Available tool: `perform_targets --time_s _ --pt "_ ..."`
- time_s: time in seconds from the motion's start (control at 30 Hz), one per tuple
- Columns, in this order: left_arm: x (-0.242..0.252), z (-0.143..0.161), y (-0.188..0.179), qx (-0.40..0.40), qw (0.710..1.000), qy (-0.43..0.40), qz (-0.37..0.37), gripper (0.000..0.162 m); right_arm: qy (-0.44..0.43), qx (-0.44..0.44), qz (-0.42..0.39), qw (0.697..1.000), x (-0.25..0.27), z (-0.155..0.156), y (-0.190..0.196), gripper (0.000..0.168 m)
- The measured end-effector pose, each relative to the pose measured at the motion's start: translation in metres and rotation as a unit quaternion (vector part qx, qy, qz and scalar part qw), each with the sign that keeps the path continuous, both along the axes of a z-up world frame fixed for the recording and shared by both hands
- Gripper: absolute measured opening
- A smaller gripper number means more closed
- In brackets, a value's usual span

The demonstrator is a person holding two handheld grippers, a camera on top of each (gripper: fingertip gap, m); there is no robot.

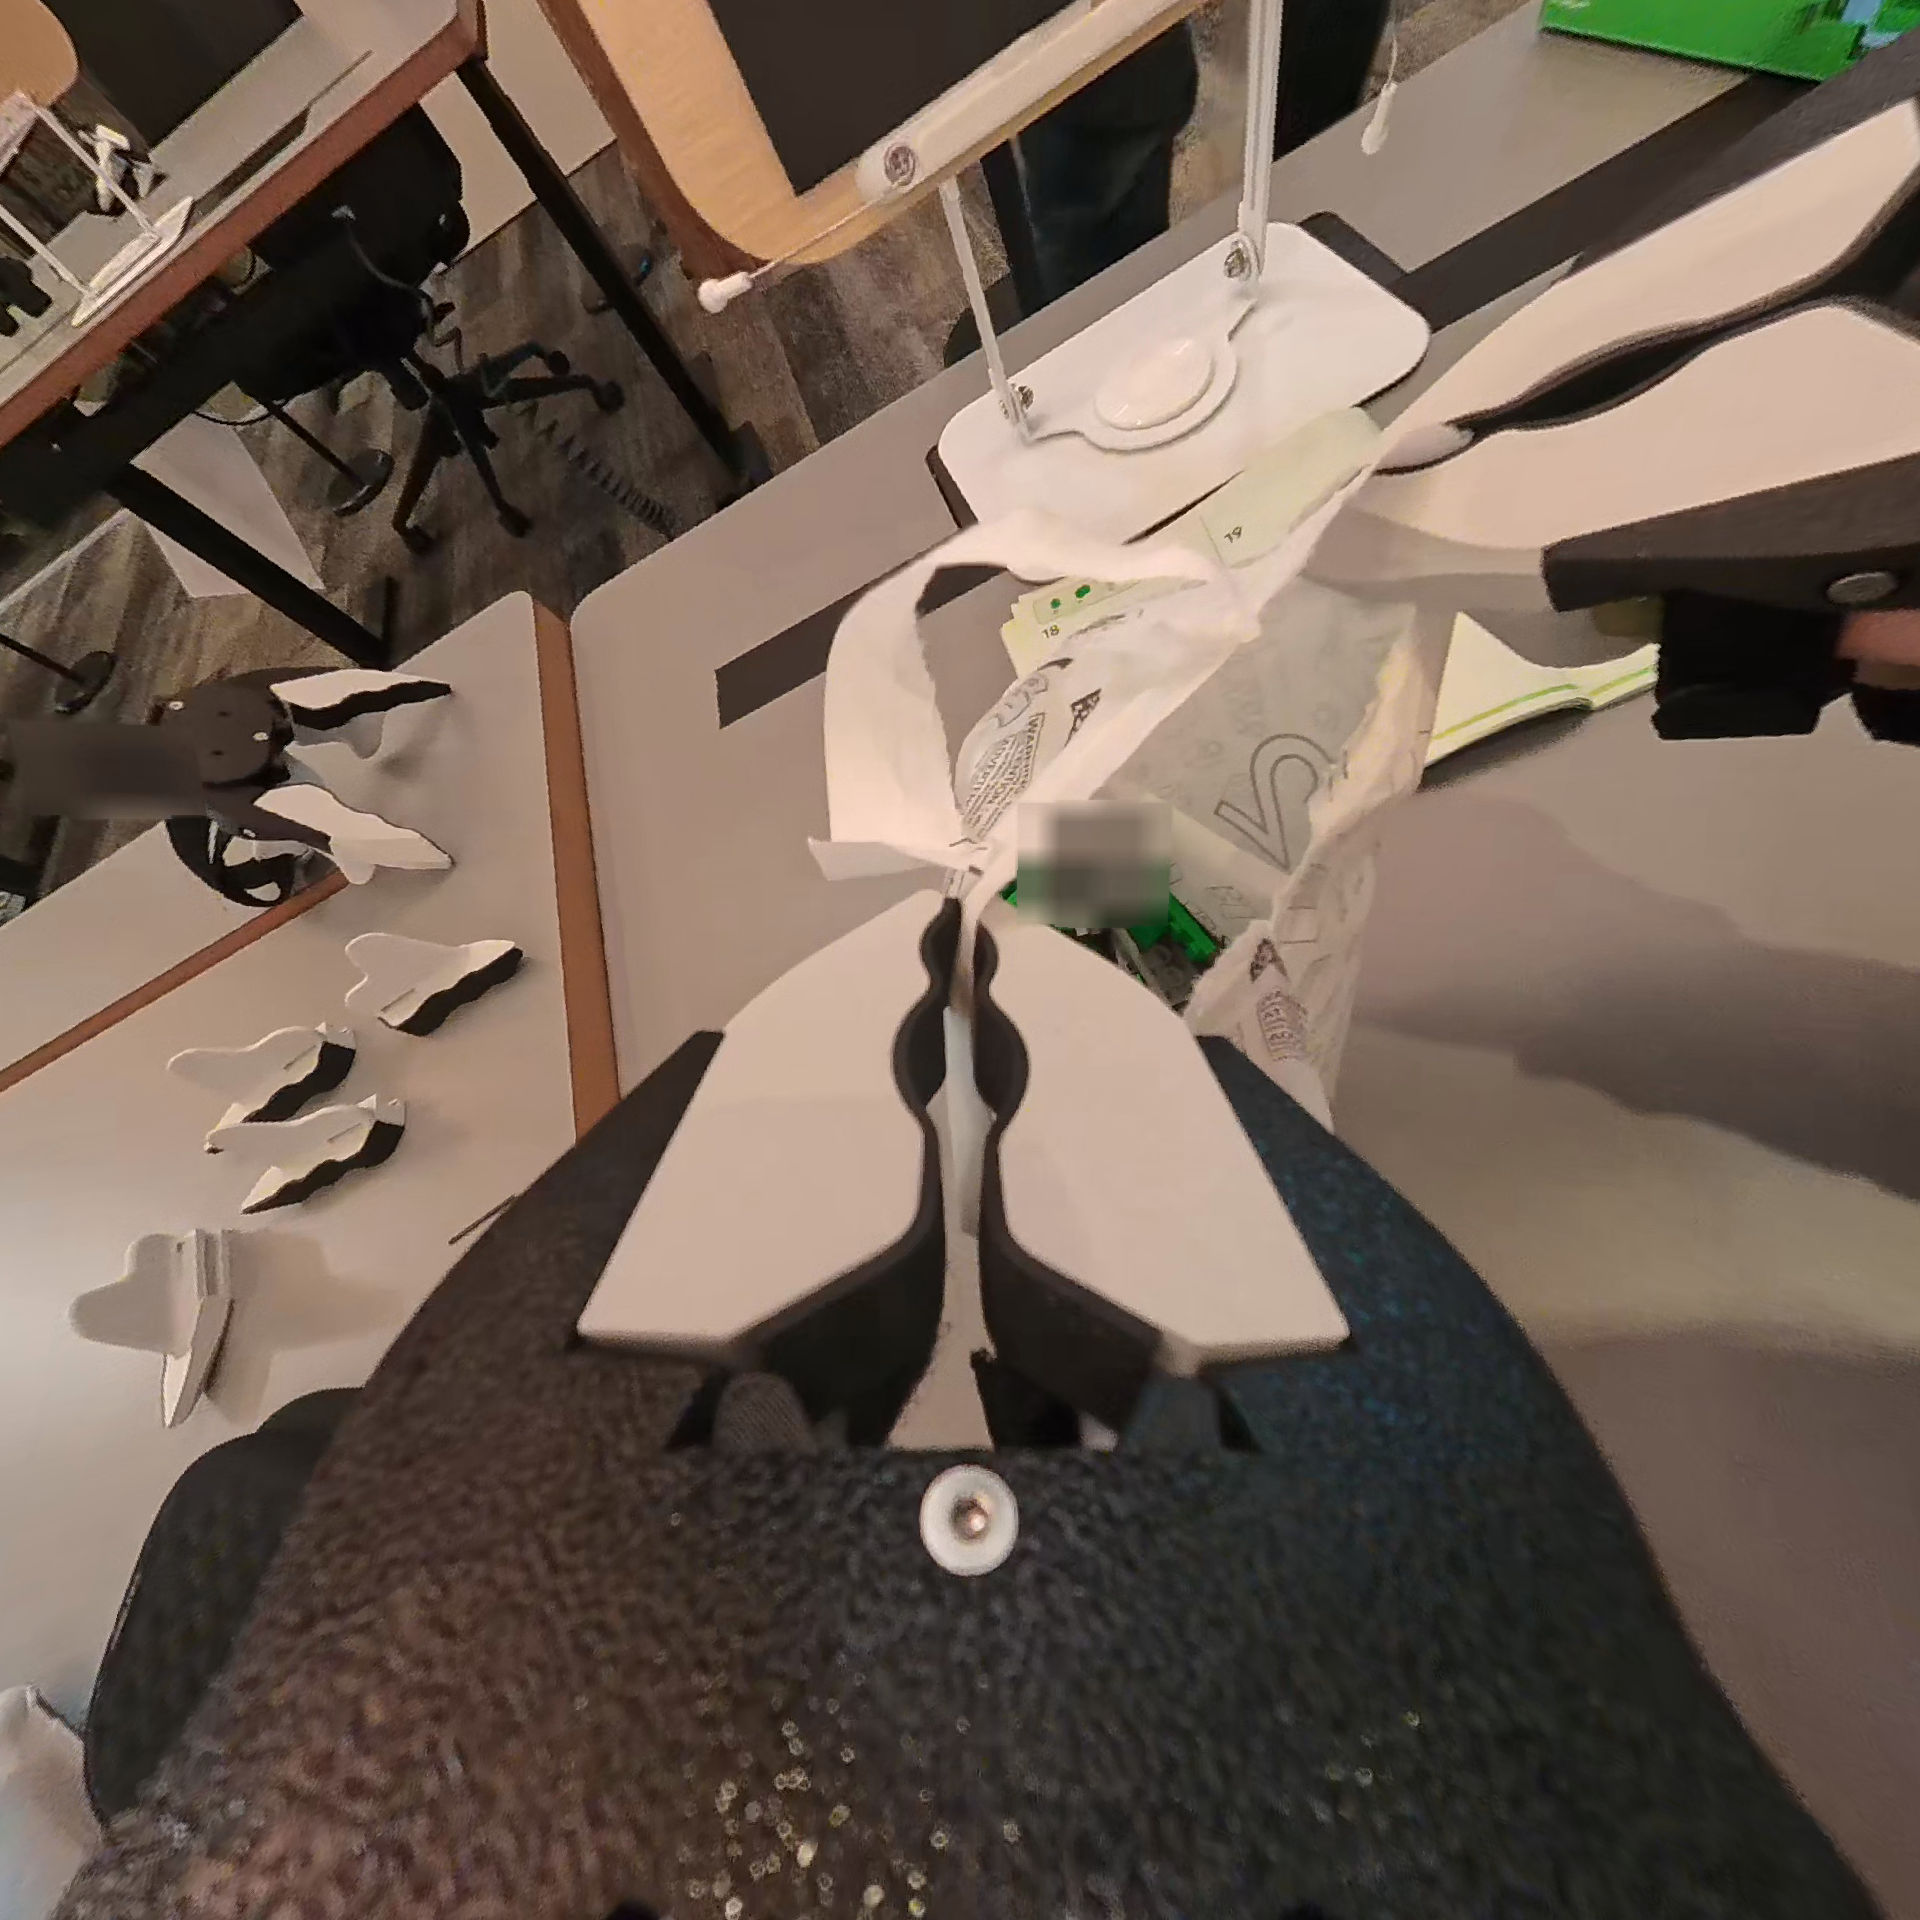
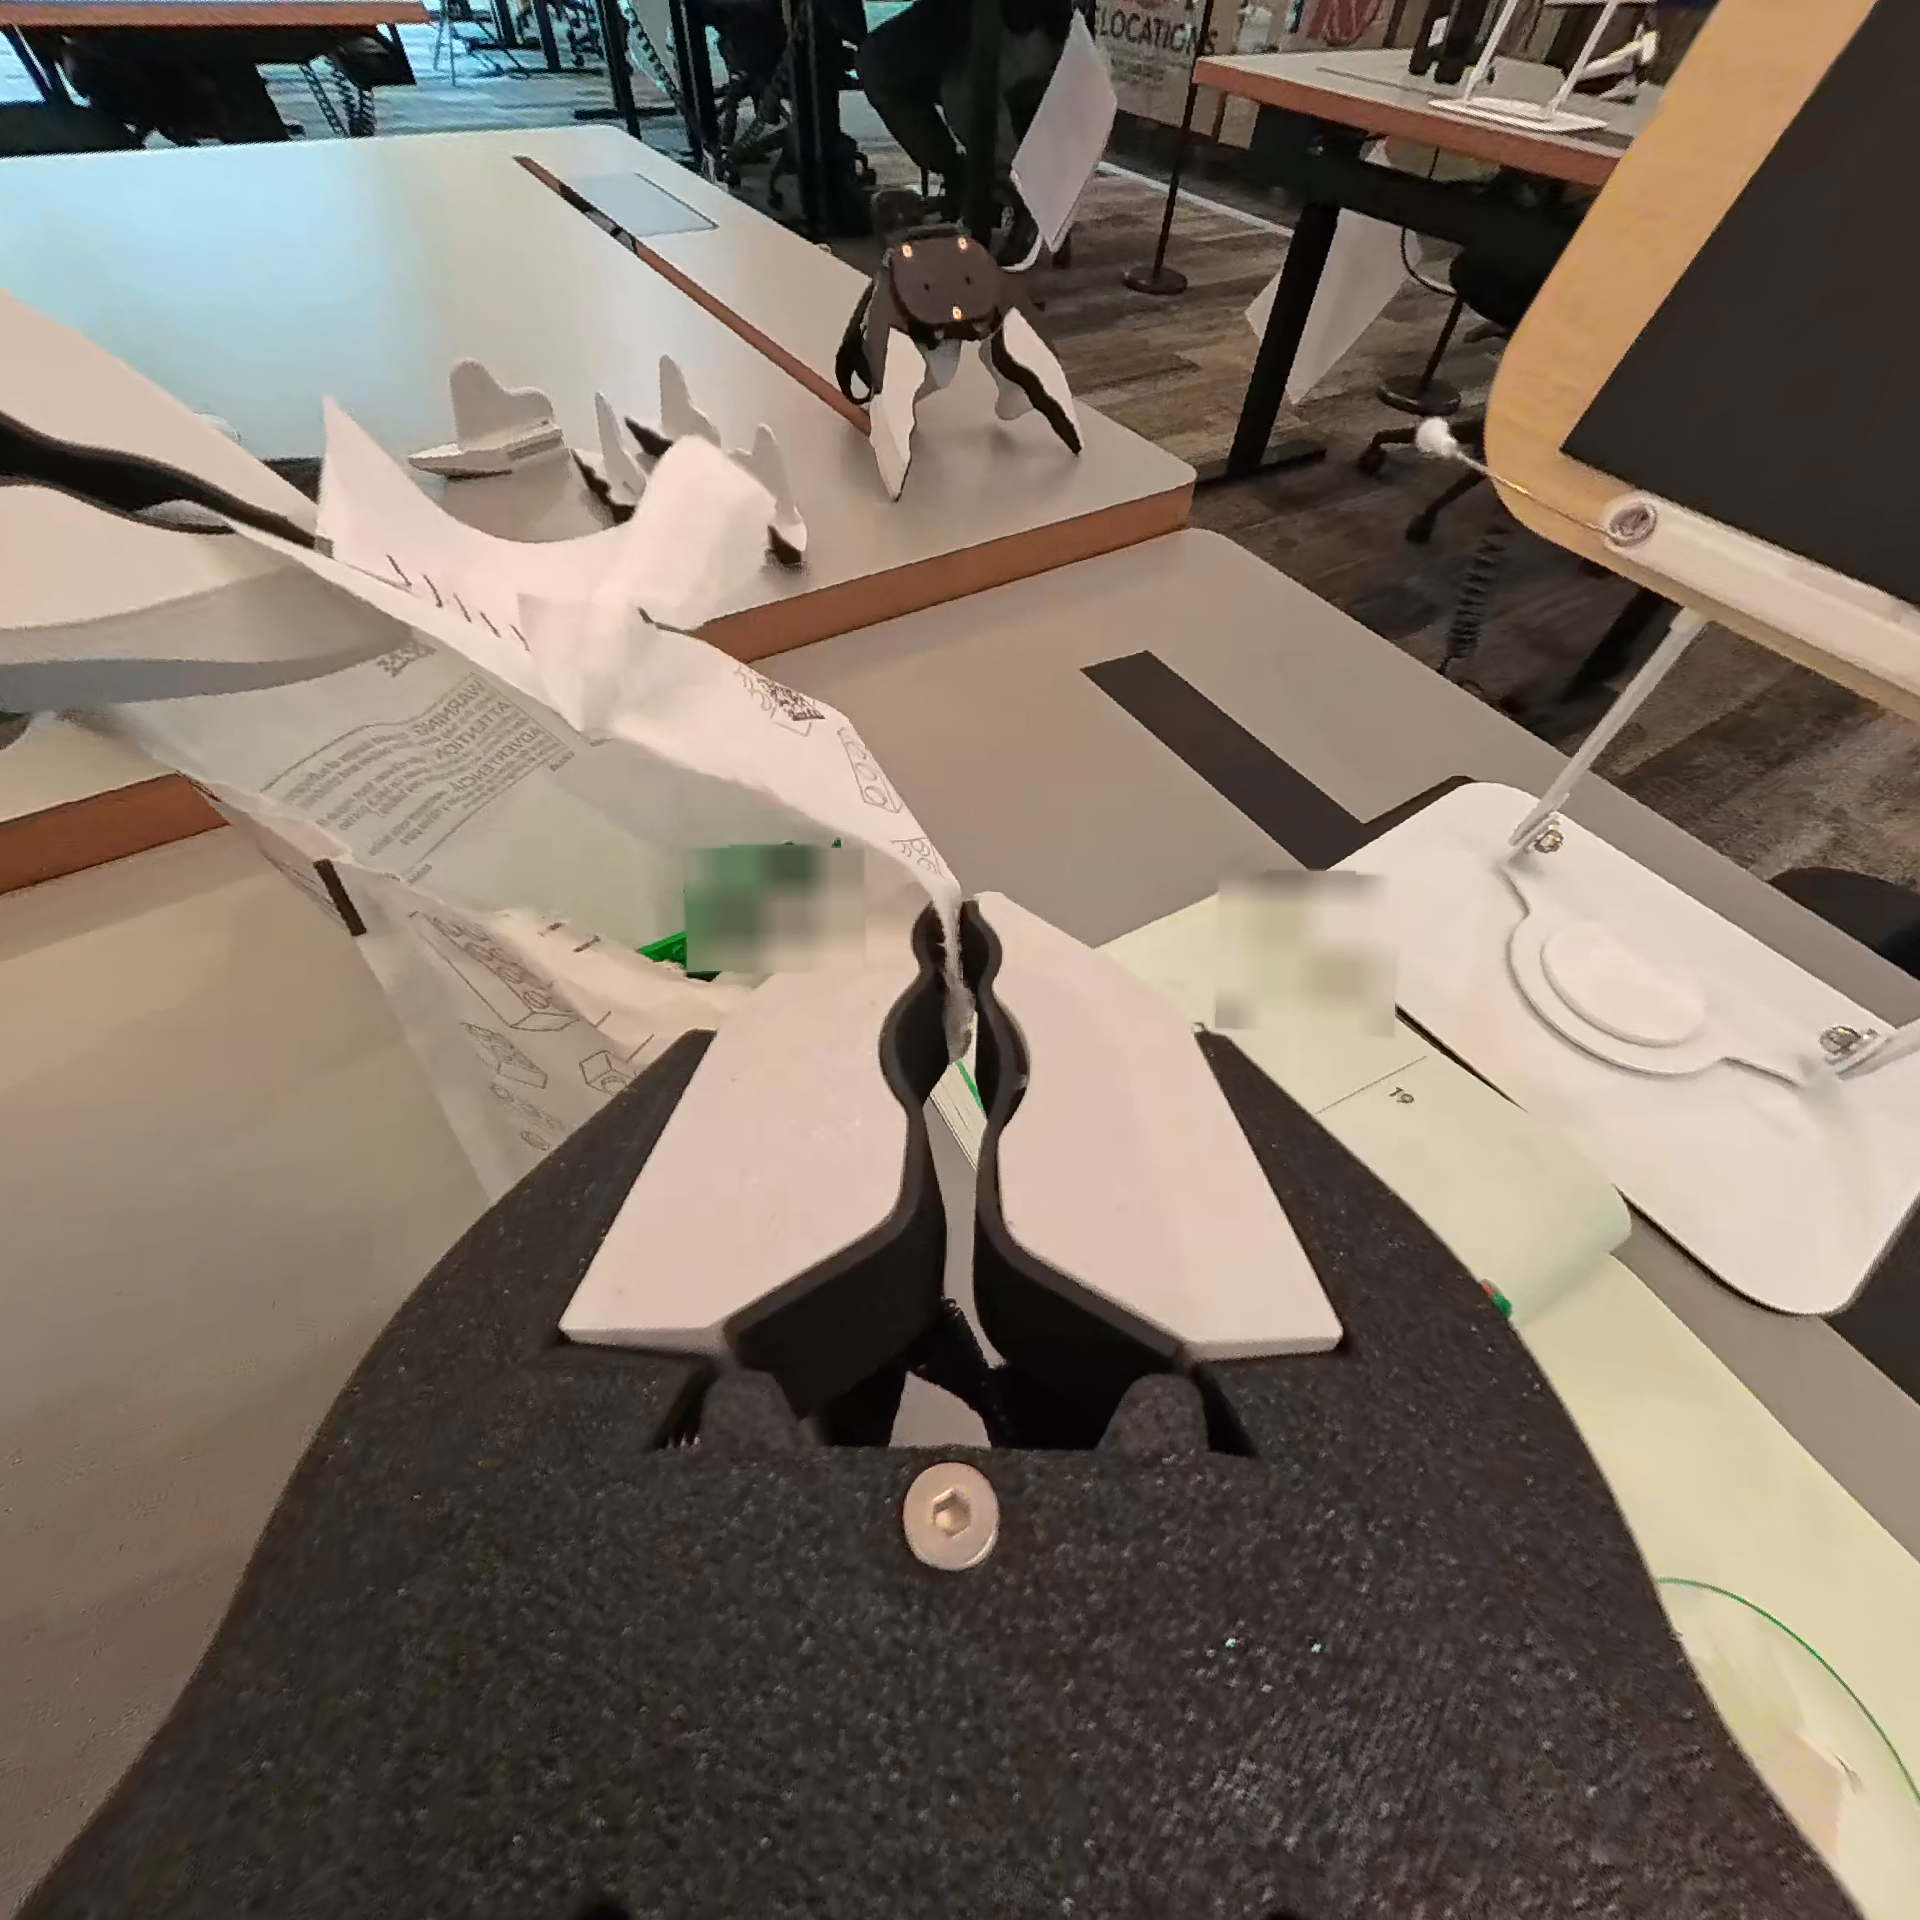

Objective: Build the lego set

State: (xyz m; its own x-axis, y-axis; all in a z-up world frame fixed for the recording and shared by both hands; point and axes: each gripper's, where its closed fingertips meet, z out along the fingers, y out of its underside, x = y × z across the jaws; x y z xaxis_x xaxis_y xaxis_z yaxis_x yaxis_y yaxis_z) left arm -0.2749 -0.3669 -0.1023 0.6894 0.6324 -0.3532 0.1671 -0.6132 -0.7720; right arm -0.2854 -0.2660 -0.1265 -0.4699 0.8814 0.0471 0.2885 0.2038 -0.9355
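— While the left gripper (image 1: 966, 925) stayed out of the right wrist view's centre, what did its own camera show?
— Its fingers were pinched on a torn strip of the white paper Lego bag (image 1: 1226, 769), hanging over the grey table (image 1: 727, 790) — green bricks (image 1: 1184, 930) inside.
— And the right gripper (image 2: 961, 920)?
— Clenched on the bag's other edge, above the instruction booklet (image 2: 1455, 1174).

A white paper bag (image 1: 1288, 769) printed with line drawings is torn open at the top, its ragged edges stretched apart above the bench. Green lego pieces (image 1: 1179, 925) show inside its mouth.
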Motion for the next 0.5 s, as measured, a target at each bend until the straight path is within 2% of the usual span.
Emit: perform_targets --time_s 0.17,0.27,0.3,0.37,0.4,0.43,0.5 --pt "-0.003 0.002 0.002 -0.004 1.000 0.005 -0.009 0.000 -0.001 -0.006 0.001 1.000 -0.001 -0.001 0.003 0.000" --pt "-0.005 0.015 -0.003 0.007 1.000 0.022 -0.022 0.000 0.038 -0.032 0.080 0.996 0.007 0.010 -0.012 0.000" --pt "-0.005 0.021 -0.006 0.023 0.999 0.016 -0.028 0.000 0.049 -0.070 0.113 0.990 0.014 0.019 -0.017 0.009" --pt "-0.009 0.032 -0.016 0.046 0.999 0.006 -0.028 0.000 0.058 -0.148 0.163 0.974 0.024 0.037 -0.018 0.051" --pt "-0.010 0.038 -0.021 0.056 0.998 -0.001 -0.029 0.000 0.054 -0.178 0.180 0.966 0.026 0.042 -0.016 0.064" --pt "-0.012 0.043 -0.026 0.059 0.998 -0.004 -0.028 0.000 0.048 -0.207 0.197 0.957 0.028 0.044 -0.012 0.073" --pt "-0.015 0.056 -0.037 0.055 0.998 0.000 -0.025 0.000 0.048 -0.257 0.204 0.943 0.024 0.043 0.000 0.078"
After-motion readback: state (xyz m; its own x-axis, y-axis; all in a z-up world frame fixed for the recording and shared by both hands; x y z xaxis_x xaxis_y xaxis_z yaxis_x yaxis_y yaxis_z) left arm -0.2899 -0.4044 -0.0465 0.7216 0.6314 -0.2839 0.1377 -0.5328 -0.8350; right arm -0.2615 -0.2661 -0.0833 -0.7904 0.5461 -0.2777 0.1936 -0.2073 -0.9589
